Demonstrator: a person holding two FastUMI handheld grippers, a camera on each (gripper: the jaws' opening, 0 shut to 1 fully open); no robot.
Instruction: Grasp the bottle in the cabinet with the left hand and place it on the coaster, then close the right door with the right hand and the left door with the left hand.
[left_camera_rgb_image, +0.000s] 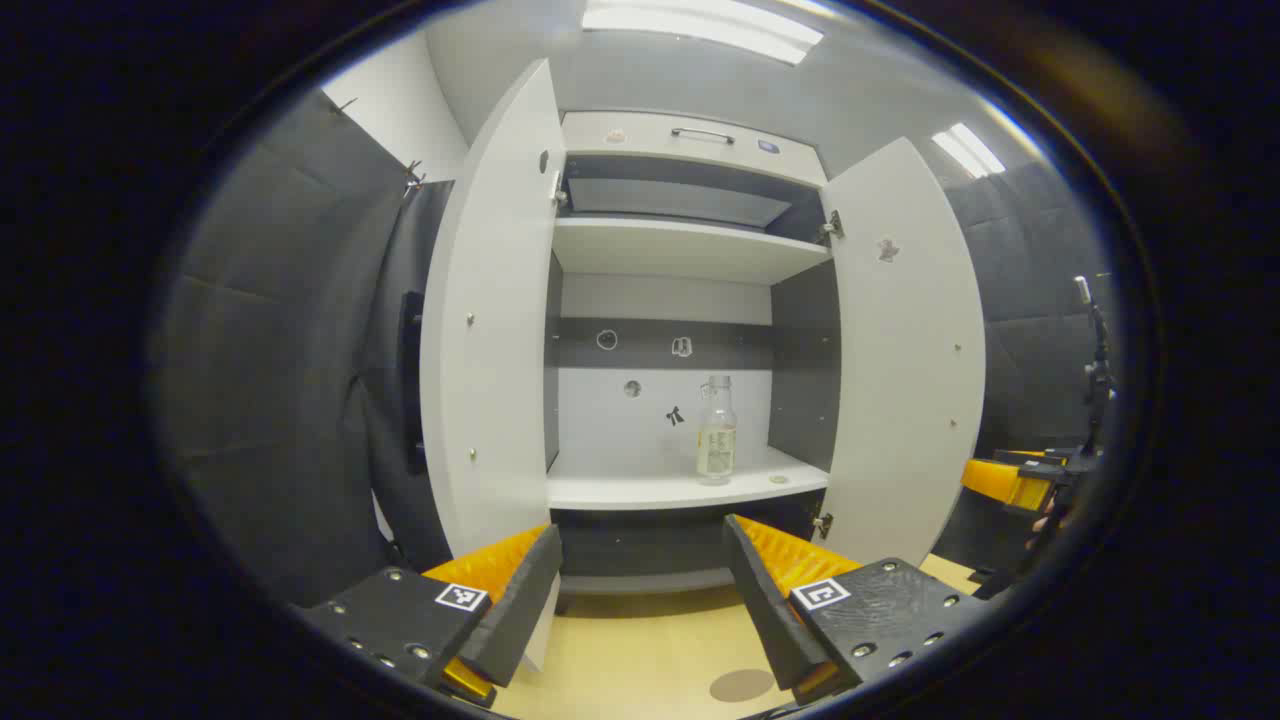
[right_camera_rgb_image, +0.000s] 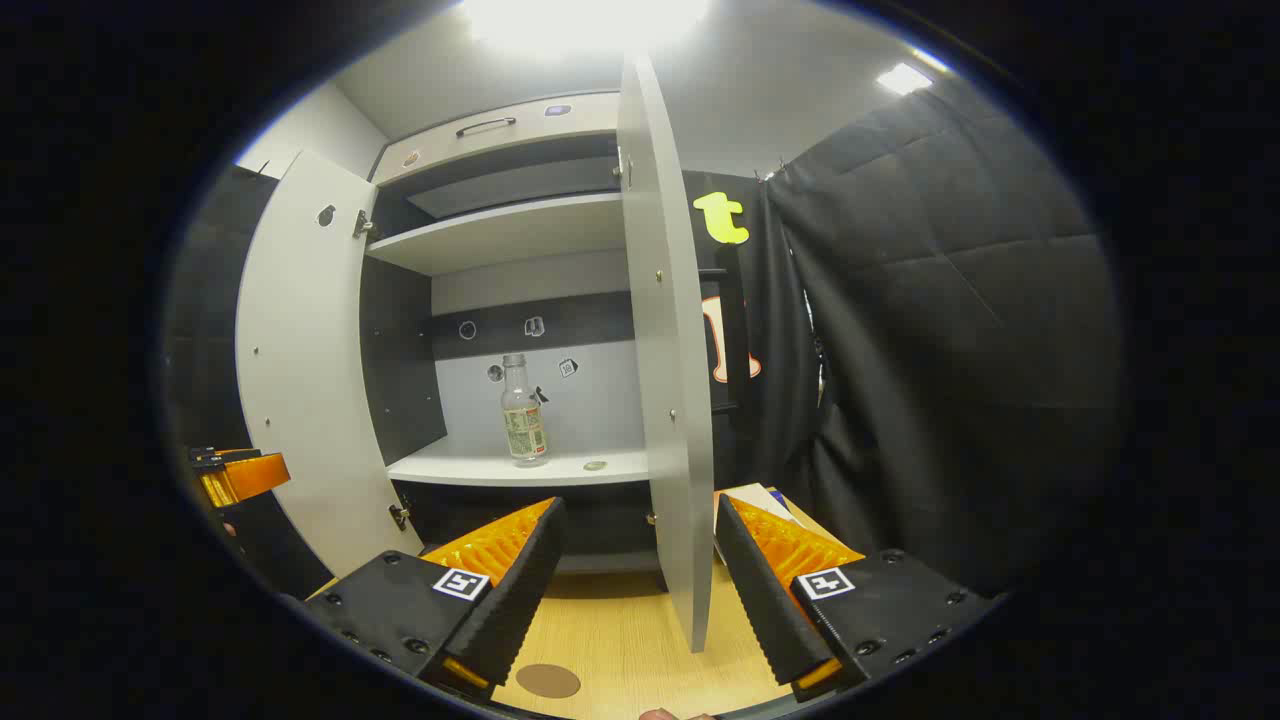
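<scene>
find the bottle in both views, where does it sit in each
Left gripper view: the bottle stands upright right of centre on the cabinet's lower shelf, above the gap between the open fingers.
Right gripper view: the bottle stands left of centre on that shelf.
Shared landmark: the round brown coaster on the wooden tabletop.

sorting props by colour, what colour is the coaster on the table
The coaster is a plain brown disc on the light wooden table; it shows best in the right gripper view.
</scene>
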